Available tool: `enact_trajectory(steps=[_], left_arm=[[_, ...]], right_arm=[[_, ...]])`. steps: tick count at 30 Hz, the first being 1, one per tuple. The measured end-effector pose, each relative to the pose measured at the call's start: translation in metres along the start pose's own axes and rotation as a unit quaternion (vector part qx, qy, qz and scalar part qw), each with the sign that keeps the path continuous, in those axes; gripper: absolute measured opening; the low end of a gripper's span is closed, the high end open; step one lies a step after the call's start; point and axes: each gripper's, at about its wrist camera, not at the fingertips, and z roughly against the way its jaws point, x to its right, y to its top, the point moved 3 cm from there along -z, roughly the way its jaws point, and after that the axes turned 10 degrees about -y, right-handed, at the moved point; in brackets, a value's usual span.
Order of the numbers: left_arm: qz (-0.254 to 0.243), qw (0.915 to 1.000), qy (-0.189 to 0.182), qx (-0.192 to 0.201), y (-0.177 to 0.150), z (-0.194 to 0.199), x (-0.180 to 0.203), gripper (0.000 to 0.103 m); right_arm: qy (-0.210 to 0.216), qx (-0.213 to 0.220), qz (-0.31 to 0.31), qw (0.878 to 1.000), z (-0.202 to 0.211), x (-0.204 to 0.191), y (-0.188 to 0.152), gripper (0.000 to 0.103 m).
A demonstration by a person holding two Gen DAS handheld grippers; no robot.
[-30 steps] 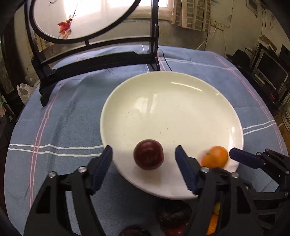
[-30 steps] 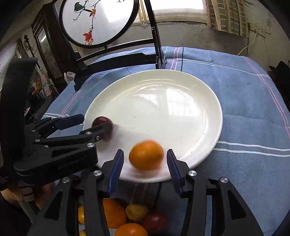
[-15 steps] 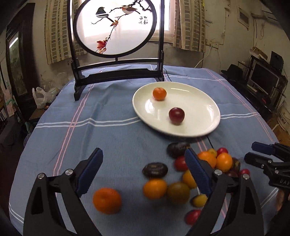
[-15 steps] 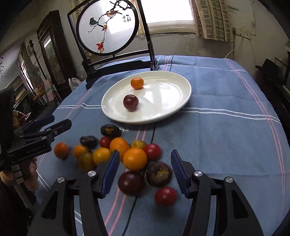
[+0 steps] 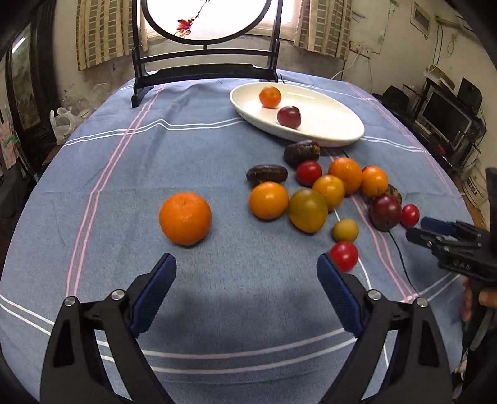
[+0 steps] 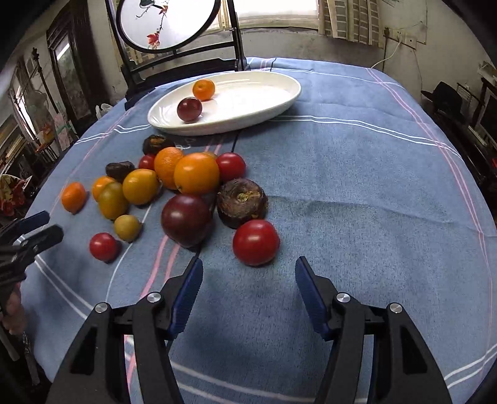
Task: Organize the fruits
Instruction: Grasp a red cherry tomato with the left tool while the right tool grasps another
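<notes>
Two fruits lie on the white plate; the rest are heaped just before it. The left gripper is held wide and empty, the right gripper half-spread and empty. The red tomato could be nudged and sent rolling by a careless approach.

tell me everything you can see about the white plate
The white plate is a wide, shallow, glossy dish, ceramic by its look, with a low raised rim catching window glare. It sits flat on the blue tablecloth at the far side, in front of a dark-framed round screen. It holds two fruits, apart from each other: a small orange and a dark red plum. No gripper touches it.
</notes>
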Motion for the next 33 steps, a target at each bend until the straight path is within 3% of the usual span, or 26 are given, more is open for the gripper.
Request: enact_trajectory(steps=[4,7,15,19,21,22,23,24,30,33], left_arm=[[-0.012,0.9998,-0.008,-0.013,-0.003,-0.006,0.01,0.09],[-0.022,0.9994,-0.016,-0.021,-0.002,-0.011,0.018,0.09],[-0.048,0.9967,-0.026,-0.06,-0.003,-0.036,0.048,0.09],[-0.055,0.9945,-0.037,-0.082,-0.003,-0.052,0.062,0.066],[-0.064,0.9948,-0.026,-0.075,-0.001,-0.056,0.068,0.061],[-0.066,0.9948,-0.027,-0.072,0.001,-0.057,0.071,0.051],[-0.069,0.9949,-0.028,-0.068,0.002,-0.057,0.073,0.032],[-0.073,0.9947,-0.031,-0.065,0.003,-0.056,0.076,0.025],[-0.106,0.9919,-0.036,-0.059,0.006,-0.046,0.082,0.025],[-0.113,0.9924,-0.038,-0.033,0.021,-0.028,0.08,0.025]], right_arm=[[-0.012,-0.004,0.001,1.0,-0.01,-0.002,0.008,0.05],[-0.021,-0.003,0.004,1.0,-0.012,-0.001,0.013,0.034],[0.001,0.007,-0.001,1.0,0.002,0.005,0.003,0.032],[0.011,0.015,-0.001,1.0,0.012,0.01,-0.004,0.032],[0.016,0.019,-0.001,1.0,0.016,0.012,-0.006,0.032],[0.018,0.02,-0.001,1.0,0.018,0.013,-0.007,0.032],[0.02,0.021,0.001,1.0,0.019,0.014,-0.008,0.032],[0.021,0.022,0.001,1.0,0.021,0.014,-0.008,0.032],[0.035,0.043,0.009,0.998,0.038,0.012,-0.005,0.032],[0.042,0.065,0.016,0.997,0.052,0.009,0.007,0.032]])
